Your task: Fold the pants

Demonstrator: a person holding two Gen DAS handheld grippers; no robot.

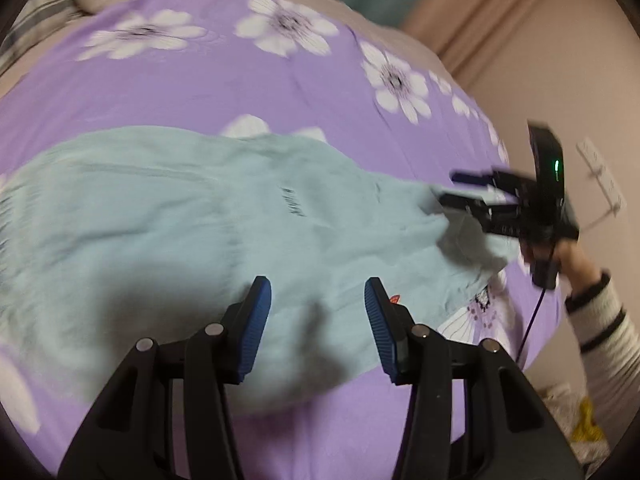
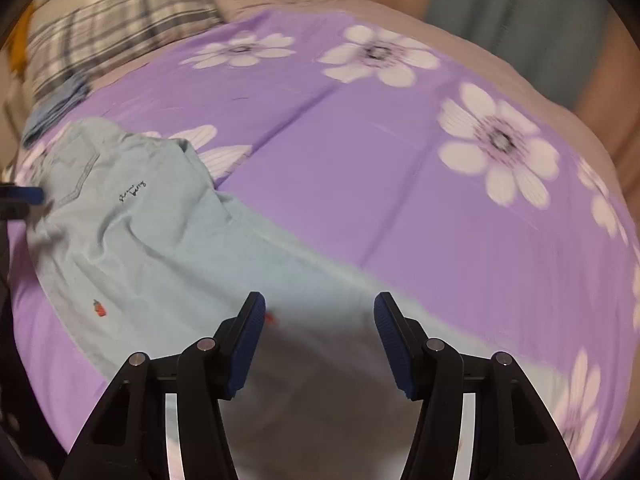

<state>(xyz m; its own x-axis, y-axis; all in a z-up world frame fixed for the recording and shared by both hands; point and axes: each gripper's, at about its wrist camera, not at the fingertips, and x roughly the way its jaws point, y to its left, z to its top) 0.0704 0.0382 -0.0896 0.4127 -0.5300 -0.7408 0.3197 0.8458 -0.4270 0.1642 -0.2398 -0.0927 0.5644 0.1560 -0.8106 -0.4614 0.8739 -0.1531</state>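
Two grippers, both over the bed. Left gripper (image 1: 318, 320): fingers spread wide, nothing between the blue pads (image 1: 256, 328), hovering above the light blue pants (image 1: 168, 216). The pants lie spread on the purple floral bedsheet (image 1: 224, 80), directly under and ahead of the left fingers, running off to the left and to the right of them. A small red mark on the fabric sits just beside the right-hand finger. Ahead and to the right of the left fingers, the right gripper (image 1: 460, 190) is at the far edge of the pants, fabric bunched up at its tips; blurred, so contact is unclear from there.

Right gripper (image 2: 320, 334) own view: fingers spread wide, pads (image 2: 390, 336) apart, pale pants cloth below and between them, not pinched. Pants stretch away ahead-left of these fingers, with small dark script and a red motif (image 2: 99, 309) showing. Beyond, a plaid pillow (image 2: 116, 28) far ahead-left, curtain (image 2: 516, 16) far ahead-right. Motion blur throughout.
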